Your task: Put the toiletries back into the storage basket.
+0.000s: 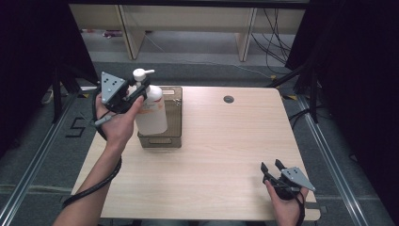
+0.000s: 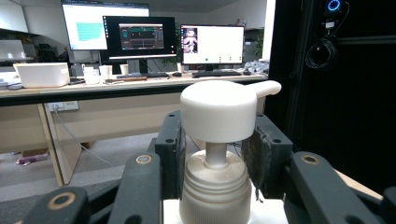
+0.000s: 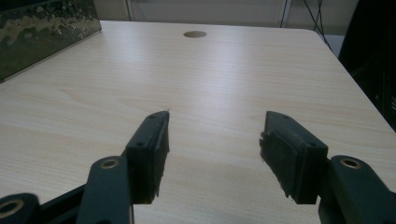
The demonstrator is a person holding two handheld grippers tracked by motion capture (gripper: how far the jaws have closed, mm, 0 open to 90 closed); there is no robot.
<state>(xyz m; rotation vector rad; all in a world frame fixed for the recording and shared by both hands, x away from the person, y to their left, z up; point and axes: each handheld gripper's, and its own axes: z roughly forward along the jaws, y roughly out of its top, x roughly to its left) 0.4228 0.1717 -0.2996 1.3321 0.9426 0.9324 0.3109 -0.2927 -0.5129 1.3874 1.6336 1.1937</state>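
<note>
A white pump bottle [image 1: 151, 110] hangs upright over a dark translucent bin [image 1: 170, 123] at the table's left. My left gripper [image 1: 136, 92] is shut on the bottle's neck, just under the pump head [image 1: 142, 74]. In the left gripper view, both pads [image 2: 170, 154] press the neck [image 2: 215, 156] below the white pump head [image 2: 219, 109], its spout pointing right. My right gripper [image 1: 273, 168] rests open near the table's front right edge. The right gripper view has its fingers [image 3: 149, 149] spread wide over bare wood, nothing between them.
The light wooden table [image 1: 221, 150] has a round cable hole [image 1: 228, 99] at the back. The bin's wall [image 3: 44, 32] appears at the upper left of the right gripper view. Desks with monitors [image 2: 140, 37] stand beyond. Black frame posts flank the table.
</note>
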